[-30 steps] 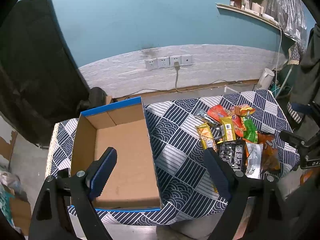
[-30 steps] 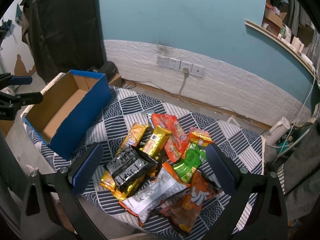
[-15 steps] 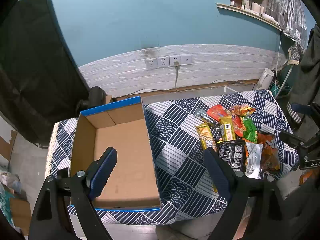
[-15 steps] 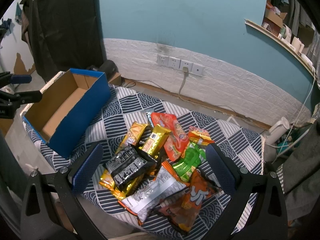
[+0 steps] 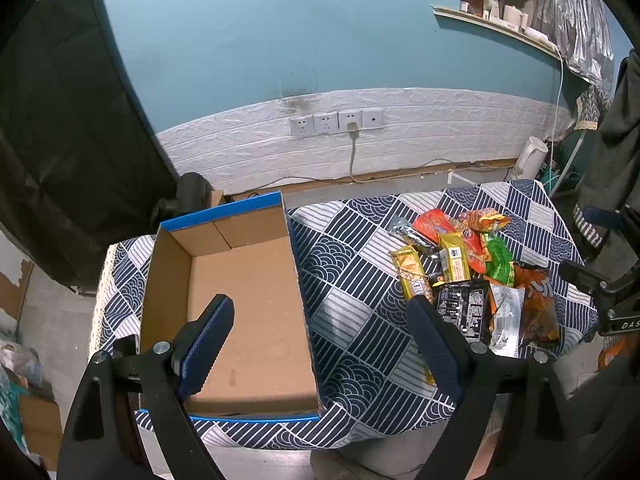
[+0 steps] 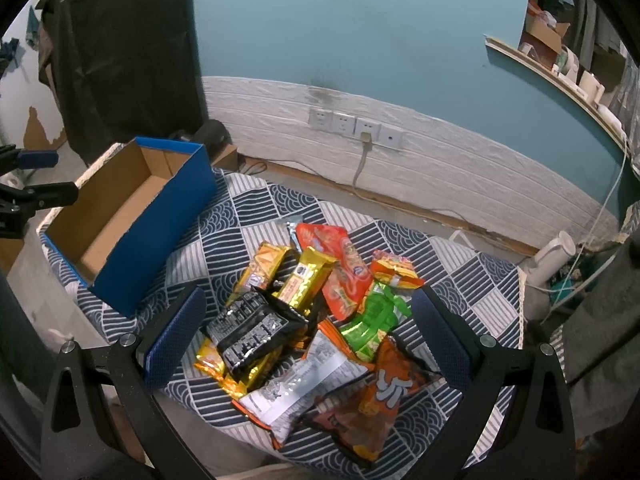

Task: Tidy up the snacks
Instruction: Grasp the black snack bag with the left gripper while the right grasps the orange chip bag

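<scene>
The left gripper (image 5: 320,340) hung w/ fingers spread wide, nothing between them, over the near edge of the blue cardboard box (image 5: 228,300). Its left finger (image 5: 206,344) hid part of the box floor. The right gripper (image 6: 308,340) was likewise splayed, empty, above the snack pile (image 6: 316,320) on the patterned cloth (image 6: 240,224), which sat right of the box, apart from it. A black packet (image 6: 250,328) lay over gold wrappers (image 6: 224,368), mostly covering them. The orange bag (image 6: 372,400) hung at the cloth's near edge. Print on the white-label pack (image 6: 296,388) was too small to read. The box's near wall was cut off by the fingers in the left view.
</scene>
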`<state>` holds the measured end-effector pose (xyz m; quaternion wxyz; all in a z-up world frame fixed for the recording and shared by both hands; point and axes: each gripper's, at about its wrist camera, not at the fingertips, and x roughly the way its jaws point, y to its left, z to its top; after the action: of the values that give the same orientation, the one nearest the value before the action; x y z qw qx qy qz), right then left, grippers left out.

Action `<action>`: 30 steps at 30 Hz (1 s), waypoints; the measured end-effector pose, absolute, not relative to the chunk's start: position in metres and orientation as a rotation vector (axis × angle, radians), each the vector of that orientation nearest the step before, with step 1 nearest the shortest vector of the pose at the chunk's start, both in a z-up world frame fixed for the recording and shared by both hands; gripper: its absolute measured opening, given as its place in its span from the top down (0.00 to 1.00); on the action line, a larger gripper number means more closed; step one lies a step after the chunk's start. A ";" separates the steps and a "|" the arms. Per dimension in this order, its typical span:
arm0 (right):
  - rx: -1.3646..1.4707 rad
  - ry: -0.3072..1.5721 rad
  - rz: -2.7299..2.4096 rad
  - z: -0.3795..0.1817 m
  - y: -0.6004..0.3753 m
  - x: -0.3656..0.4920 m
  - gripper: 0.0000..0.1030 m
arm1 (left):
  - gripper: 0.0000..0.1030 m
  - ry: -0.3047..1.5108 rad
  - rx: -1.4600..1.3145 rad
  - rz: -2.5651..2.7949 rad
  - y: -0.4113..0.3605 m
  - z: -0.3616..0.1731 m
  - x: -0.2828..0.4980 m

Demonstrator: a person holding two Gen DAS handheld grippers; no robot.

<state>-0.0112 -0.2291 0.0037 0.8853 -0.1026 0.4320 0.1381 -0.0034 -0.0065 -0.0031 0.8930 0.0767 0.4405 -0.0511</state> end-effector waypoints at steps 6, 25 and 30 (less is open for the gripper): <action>-0.212 0.905 0.276 0.005 -0.231 -0.009 0.02 | 0.13 0.911 0.158 -0.110 -0.011 -0.004 -0.006; -0.151 0.982 0.124 -0.011 -0.276 -0.001 0.03 | 0.13 1.005 0.130 -0.151 -0.035 -0.021 0.016; -0.137 1.014 0.044 -0.023 -0.296 0.001 0.03 | 0.13 1.040 0.144 -0.195 -0.054 -0.032 0.019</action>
<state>0.0005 -0.2958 -0.0229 0.8716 -0.0657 0.4853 0.0210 0.0193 -0.0543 -0.0315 0.8607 0.0687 0.4958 -0.0930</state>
